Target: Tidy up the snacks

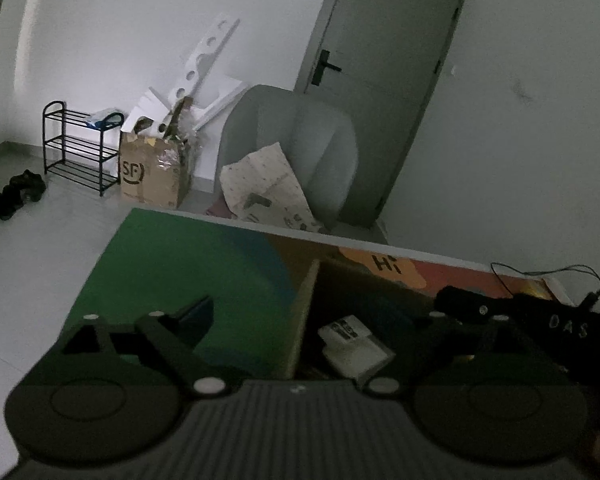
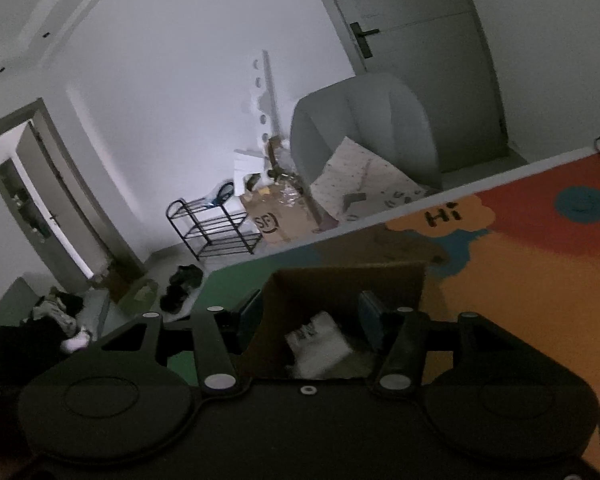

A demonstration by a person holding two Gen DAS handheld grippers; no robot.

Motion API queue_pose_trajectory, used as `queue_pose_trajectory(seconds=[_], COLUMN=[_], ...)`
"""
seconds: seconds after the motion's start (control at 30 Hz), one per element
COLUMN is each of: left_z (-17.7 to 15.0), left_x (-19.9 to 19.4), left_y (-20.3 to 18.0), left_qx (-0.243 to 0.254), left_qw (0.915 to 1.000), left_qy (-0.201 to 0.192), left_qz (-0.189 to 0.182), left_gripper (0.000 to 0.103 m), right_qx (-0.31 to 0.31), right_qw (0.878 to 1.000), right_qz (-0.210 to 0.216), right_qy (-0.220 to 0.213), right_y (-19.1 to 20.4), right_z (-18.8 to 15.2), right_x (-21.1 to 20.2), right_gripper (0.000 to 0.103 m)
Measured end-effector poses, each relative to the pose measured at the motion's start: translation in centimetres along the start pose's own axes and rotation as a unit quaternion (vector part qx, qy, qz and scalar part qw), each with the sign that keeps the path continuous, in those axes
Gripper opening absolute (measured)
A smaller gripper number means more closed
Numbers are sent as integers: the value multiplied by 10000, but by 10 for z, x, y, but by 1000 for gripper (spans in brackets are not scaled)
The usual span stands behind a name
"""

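A brown cardboard box stands open on the colourful table; its left wall shows in the left wrist view and its far wall in the right wrist view. A white snack packet lies inside it, also seen in the right wrist view. My left gripper is open, its fingers straddling the box's left wall, right finger inside the box. My right gripper is open above the box, one finger inside and the other outside its left wall. Neither holds anything.
The table carries a green, orange and red mat with "Hi". The other gripper's black body and a cable lie at the right. Beyond the table stand a grey armchair, an SF carton and a shoe rack.
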State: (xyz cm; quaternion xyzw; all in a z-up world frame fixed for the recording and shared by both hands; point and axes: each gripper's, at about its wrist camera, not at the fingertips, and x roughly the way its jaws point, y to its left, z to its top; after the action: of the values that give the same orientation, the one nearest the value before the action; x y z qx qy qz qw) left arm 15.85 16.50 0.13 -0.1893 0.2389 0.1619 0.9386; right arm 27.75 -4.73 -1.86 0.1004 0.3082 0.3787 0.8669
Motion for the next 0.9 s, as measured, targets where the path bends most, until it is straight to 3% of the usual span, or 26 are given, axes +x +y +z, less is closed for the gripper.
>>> queue_pose_trajectory(seconds=[0.43,0.9], left_z=[-18,-27], left_x=[-6,-31], left_y=[-40,-63], left_qx=[396,698], left_qw=[9983,9949], left_qy=[217,342], left_qz=[-371,-641], left_gripper=[92,97], right_qx=[221,231], right_qw=[9978,9939], right_qz=[-589,-877], right_qy=[-199,-635], right_y=[-45,-52], right_z=[-24,-33], right_x=[-50,-106], right_gripper=[69,87])
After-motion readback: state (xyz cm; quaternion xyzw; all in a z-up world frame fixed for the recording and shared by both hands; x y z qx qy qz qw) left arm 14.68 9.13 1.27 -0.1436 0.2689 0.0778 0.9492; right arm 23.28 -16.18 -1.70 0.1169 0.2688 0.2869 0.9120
